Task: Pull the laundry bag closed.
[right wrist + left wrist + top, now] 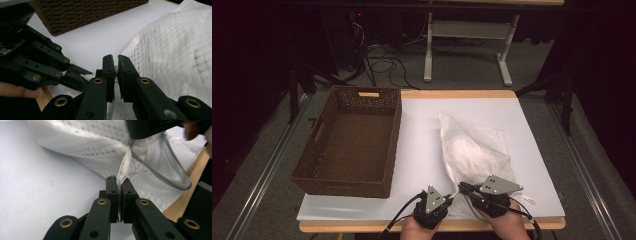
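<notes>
— Left gripper [119, 185]?
— Lower centre of the high view, clamped tight on the near edge of the mesh bag [472, 150].
— Right gripper [115, 65]?
— Just right of it, pinched on a small white bit at the bag's rim; hard to tell what exactly.
— Bag's place?
— Centre right, flat on the white mat [422, 130], apart from the basket [349, 185] at left.
</notes>
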`<state>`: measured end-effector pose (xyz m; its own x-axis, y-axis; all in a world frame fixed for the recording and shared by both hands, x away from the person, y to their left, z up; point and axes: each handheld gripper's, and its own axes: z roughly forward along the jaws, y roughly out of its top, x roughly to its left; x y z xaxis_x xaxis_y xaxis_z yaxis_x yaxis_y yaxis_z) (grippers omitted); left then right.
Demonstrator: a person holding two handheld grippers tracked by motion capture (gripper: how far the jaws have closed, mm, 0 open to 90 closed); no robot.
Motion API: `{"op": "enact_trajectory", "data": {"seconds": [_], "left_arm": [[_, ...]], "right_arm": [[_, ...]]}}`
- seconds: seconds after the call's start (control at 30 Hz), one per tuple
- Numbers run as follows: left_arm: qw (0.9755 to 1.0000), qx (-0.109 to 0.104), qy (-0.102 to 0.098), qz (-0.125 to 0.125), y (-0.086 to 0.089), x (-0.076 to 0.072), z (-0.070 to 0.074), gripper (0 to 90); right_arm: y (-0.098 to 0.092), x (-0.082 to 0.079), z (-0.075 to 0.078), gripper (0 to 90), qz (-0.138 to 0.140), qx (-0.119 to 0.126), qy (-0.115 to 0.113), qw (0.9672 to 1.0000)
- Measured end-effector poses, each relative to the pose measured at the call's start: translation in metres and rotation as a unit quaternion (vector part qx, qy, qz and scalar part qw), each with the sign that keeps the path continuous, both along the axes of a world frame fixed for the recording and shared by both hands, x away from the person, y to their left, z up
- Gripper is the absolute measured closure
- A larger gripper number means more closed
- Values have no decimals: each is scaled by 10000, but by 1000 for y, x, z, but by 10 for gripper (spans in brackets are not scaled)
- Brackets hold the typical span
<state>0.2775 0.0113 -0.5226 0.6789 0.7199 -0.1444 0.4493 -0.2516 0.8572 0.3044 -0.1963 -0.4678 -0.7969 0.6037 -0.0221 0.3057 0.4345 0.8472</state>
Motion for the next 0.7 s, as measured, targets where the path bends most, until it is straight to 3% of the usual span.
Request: {"op": "enact_trajectory", "data": {"seconds": [0.4, 0.5, 0.63, 0.7], "left_arm": [[10000, -22, 39, 38, 2, -1, 2, 848], [9999, 87, -2, -65, -1, -4, 2, 828], [9998, 130, -35, -115, -4, -3, 6, 707], [9999, 8, -57, -121, -3, -2, 10, 668]], "right_arm": [[-13, -9, -17, 858, -53, 58, 487, 9988], [-14, -14, -20, 866, -63, 16, 584, 9983], [-14, -14, -20, 876, -79, 8, 557, 9984], [-14, -14, -18, 877, -74, 10, 523, 9986]]}}
